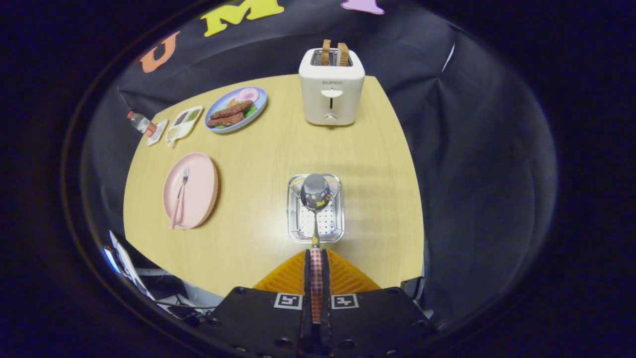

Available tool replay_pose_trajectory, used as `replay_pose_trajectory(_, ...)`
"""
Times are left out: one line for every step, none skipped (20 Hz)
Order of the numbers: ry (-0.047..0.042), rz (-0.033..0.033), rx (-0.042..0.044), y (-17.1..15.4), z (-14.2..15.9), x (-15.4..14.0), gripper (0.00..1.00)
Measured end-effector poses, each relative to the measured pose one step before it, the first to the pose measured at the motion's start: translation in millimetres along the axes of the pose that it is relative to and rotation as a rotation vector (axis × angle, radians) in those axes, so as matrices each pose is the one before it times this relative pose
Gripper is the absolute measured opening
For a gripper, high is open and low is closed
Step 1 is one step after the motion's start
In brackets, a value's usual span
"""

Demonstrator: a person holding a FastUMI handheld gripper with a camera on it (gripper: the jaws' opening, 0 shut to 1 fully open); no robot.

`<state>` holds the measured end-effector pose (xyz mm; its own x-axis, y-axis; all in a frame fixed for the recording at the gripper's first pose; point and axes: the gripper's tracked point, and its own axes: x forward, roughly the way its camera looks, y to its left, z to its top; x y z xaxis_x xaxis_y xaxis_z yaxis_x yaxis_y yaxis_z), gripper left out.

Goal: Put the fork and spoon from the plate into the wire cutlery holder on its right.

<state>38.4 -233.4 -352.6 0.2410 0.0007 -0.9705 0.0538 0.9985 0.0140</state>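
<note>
My gripper (316,254) is shut on the spoon (315,196), both fingers pressing its red-checked handle. The spoon's shiny bowl points forward and hangs above the wire cutlery holder (335,233), a small rectangular metal basket with a perforated floor, just ahead of the fingers. To the left of the holder lies the pink plate (201,189). On it rests the fork (179,196), tines pointing away, its handle red-checked like the spoon's.
A white toaster (331,93) with two bread slices stands at the table's far side. A blue plate of food (258,107), a divided sauce tray (183,122) and a small bottle (140,122) sit at the far left. The wooden table's (377,164) right edge lies close beyond the holder.
</note>
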Motion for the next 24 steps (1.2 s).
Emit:
replay_pose_trajectory(0.02307,-0.00001,0.00081,-0.12,0.26,2.52,0.06)
replay_pose_trajectory(0.03264,-0.00324,0.00213,-0.94,-1.49,3.53,0.06)
replay_pose_trajectory(0.03483,0.00165,0.00934,0.27,-1.73,2.71,0.06)
replay_pose_trajectory(0.03077,0.00627,0.01038,1.73,-0.67,1.64,0.06)
replay_pose_trajectory(0.02854,0.00893,0.00217,1.97,-0.22,1.7,0.07)
replay_pose_trajectory(0.03021,0.00295,-0.00038,0.38,-0.5,2.34,0.06)
replay_pose_trajectory(0.02847,-0.00037,-0.0009,0.08,-0.26,1.73,0.06)
replay_pose_trajectory(0.02395,-0.00101,0.00237,0.7,1.24,0.85,0.06)
replay_pose_trajectory(0.01511,-0.00562,0.0035,-0.98,3.71,1.12,0.06)
replay_pose_trajectory(0.0181,-0.0081,0.00166,-1.51,2.01,1.71,0.06)
replay_pose_trajectory(0.02515,-0.0031,0.0077,0.45,0.9,0.38,0.06)
replay_pose_trajectory(0.01817,-0.00085,0.01212,0.05,2.67,1.7,0.06)
replay_pose_trajectory(0.01557,-0.00483,-0.00011,0.68,1.01,0.16,0.06)
replay_pose_trajectory(0.00563,-0.00922,-0.00305,-0.25,2.35,0.34,0.06)
replay_pose_trajectory(0.01062,-0.00743,-0.00653,0.39,-0.83,0.01,0.06)
replay_pose_trajectory(0.00613,-0.00382,-0.00253,1.38,0.75,-0.3,0.06)
replay_pose_trajectory(0.00555,-0.00057,-0.0017,2.1,0.0,-0.24,0.06)
replay_pose_trajectory(0.00749,-0.00415,-0.00205,1.41,0.27,-0.21,0.06)
replay_pose_trajectory(0.00366,-0.00224,-0.00248,1.92,0.97,-1.03,0.06)
replay_pose_trajectory(0.00273,-0.00382,-0.00495,0.17,-0.92,0.92,0.06)
replay_pose_trajectory(0.00019,-0.00914,-0.00138,0.36,2.01,-1.94,0.1)
replay_pose_trajectory(-0.00317,-0.00641,-0.00144,0.66,3.21,0.74,0.09)
replay_pose_trajectory(-0.00176,-0.00682,-0.00242,0.1,2.75,0.73,0.09)
replay_pose_trajectory(-0.00226,-0.0063,0.00075,0.08,2.48,-0.07,0.09)
